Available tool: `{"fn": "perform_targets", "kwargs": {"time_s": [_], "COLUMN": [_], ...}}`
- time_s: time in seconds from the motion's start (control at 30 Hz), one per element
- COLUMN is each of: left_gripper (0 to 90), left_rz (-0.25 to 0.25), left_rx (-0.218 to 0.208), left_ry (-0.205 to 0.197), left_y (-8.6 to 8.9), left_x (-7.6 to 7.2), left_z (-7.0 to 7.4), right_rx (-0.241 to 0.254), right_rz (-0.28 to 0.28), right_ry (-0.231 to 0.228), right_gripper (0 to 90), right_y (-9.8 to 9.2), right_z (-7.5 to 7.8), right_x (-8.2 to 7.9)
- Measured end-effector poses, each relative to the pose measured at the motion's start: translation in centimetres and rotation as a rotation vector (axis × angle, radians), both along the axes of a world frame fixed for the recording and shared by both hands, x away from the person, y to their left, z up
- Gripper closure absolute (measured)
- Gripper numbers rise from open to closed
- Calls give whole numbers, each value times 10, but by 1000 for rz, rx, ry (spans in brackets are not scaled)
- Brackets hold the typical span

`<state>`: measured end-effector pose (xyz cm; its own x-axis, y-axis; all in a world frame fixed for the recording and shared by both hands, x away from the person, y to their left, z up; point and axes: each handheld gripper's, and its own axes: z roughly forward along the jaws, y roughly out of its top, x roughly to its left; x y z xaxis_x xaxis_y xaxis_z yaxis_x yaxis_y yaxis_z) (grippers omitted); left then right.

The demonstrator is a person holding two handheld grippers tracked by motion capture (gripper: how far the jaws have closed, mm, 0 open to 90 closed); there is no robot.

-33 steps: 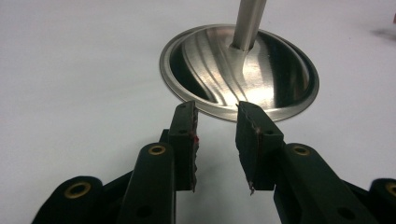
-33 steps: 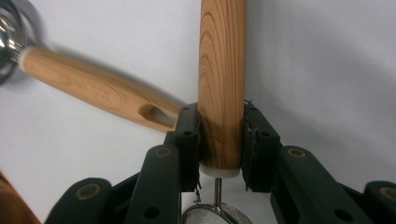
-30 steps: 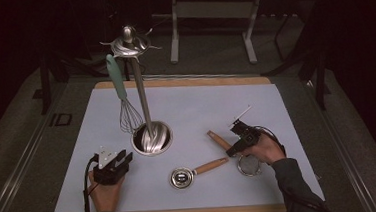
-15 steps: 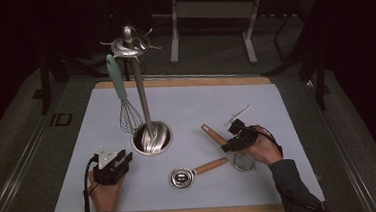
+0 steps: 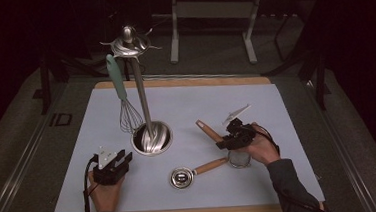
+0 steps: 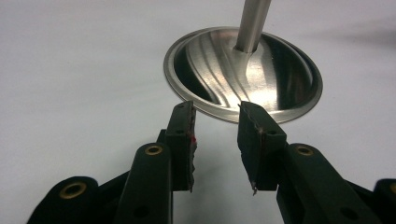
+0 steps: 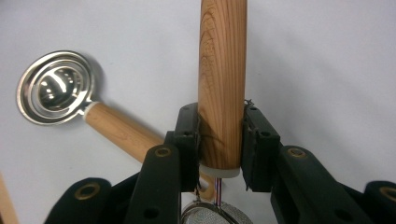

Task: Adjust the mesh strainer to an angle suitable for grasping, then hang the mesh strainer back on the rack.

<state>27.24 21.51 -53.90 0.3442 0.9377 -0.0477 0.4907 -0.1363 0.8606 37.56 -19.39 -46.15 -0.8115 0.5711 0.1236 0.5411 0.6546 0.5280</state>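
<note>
My right gripper (image 5: 224, 142) is shut on the wooden handle (image 7: 222, 84) of a small mesh strainer (image 5: 240, 158), and the handle slants up and away to the left. The mesh bowl (image 7: 215, 217) hangs just under the jaws. Near the steel dish base (image 6: 243, 74) of a utensil stand (image 5: 139, 89), my left gripper (image 5: 122, 156) rests on the mat. Its jaws have just been opening, with nothing between them (image 6: 217, 140). A teal-handled whisk (image 5: 121, 95) hangs from the stand's top.
A steel round-bowled spoon (image 5: 183, 177) with a wooden handle lies on the pale mat (image 5: 200, 100) between my hands, and it appears in the right gripper view (image 7: 56, 93). Dark floor and metal furniture legs lie beyond the table's far edge.
My right gripper has risen a little and shifted left with the strainer handle in it. The left hand has stayed where it was.
</note>
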Motion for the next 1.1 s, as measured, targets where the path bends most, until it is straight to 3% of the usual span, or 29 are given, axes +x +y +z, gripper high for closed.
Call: {"fn": "perform_targets", "kwargs": {"time_s": [0.33,0.6,0.9,1.1], "left_gripper": [662,660,646,640], "left_rz": [1,2,8,12], "left_rx": [0,1,5,3], "left_ry": [0,0,1,3], "left_y": [0,0,0,0], "left_x": [0,0,0,0], "left_z": [0,0,0,0], "right_rx": [18,46,86,106], "right_rz": [14,36,63,90], "right_ry": [-22,-77,-77,-107], "right_gripper": [707,707,707,707], "right_y": [1,6,12,17], "right_z": [2,11,16,18], "right_x": [-2,-6,-7,-10]}}
